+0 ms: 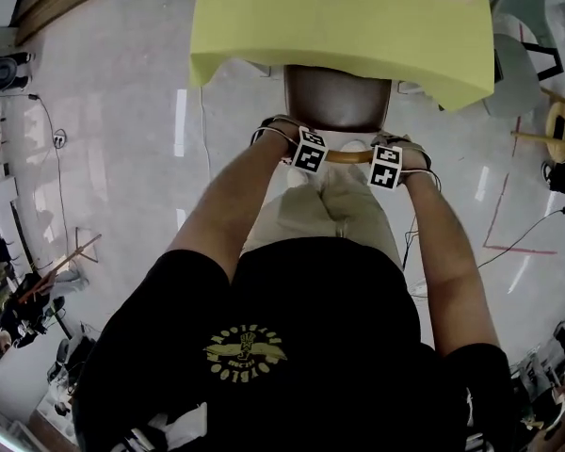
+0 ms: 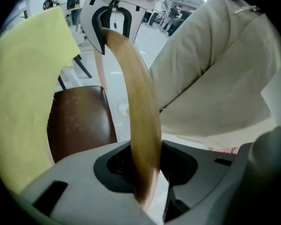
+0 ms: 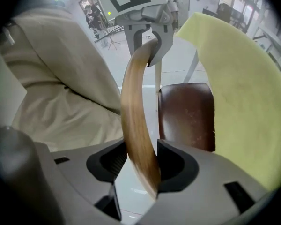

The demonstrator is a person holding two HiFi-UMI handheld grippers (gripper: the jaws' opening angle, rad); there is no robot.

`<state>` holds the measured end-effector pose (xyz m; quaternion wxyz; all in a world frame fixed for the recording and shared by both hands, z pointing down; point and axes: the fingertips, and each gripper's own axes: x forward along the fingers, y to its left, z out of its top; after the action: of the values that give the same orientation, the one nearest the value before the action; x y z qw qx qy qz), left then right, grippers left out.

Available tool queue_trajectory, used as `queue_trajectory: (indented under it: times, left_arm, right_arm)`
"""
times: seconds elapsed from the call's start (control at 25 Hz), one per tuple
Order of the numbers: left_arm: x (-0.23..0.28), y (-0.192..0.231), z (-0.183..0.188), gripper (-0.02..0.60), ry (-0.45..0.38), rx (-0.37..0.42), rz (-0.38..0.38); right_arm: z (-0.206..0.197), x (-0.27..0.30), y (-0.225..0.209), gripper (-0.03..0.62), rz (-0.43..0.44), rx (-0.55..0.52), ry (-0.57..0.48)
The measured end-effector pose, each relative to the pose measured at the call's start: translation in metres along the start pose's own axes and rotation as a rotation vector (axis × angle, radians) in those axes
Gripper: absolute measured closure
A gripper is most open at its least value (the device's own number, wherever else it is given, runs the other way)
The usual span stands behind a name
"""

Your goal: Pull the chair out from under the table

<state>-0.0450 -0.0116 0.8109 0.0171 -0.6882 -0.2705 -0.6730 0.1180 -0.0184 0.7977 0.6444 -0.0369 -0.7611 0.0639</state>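
I'm standing at the yellow-topped table [image 1: 358, 26], looking steeply down, and the chair [image 1: 337, 100] is right below me on the near side of that table. Its brown seat [image 2: 79, 121] runs partly under the table's near edge: the far part is covered by the yellow top, the near part shows out from under it. The curved wooden backrest [image 1: 349, 156] sits clear of the table on my side, between the table's edge and my pale trousers [image 1: 330, 210]. My left gripper [image 2: 147, 165] is clamped on that backrest near its left end; the wood runs straight through between the two jaws and both pads press on it. My right gripper [image 3: 143, 165] is clenched the same way near the right end, with wood filling the gap between its pads. From each gripper's camera I see the other one further along the rail, biting the same strip of wood, with the table's yellow top beyond the seat. The marker cubes [image 1: 310, 151] show side by side in the head view, just short of the table's edge, one toward each end of the backrest. Glossy pale floor [image 1: 122, 92] spreads out around the table.
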Motion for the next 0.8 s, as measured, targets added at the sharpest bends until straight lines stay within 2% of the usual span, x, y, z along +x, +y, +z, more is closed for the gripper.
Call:
queue_trajectory:
  times: [0.32,0.52,0.8]
  left_arm:
    - [0.027,-0.082,-0.005,0.456,0.009,0.069,0.015]
    - [0.04,-0.115,0.009,0.456,0.01,0.089,0.009]
    - [0.054,-0.147,0.025,0.456,0.009,0.083,-0.007]
  right_arm:
    - [0.035,0.017,0.088,0.399,-0.023,0.083,0.01]
    - [0.033,0.023,0.13,0.401,-0.005,0.103,-0.001]
    - [0.03,0.028,0.166,0.399,-0.012,0.107,-0.013]
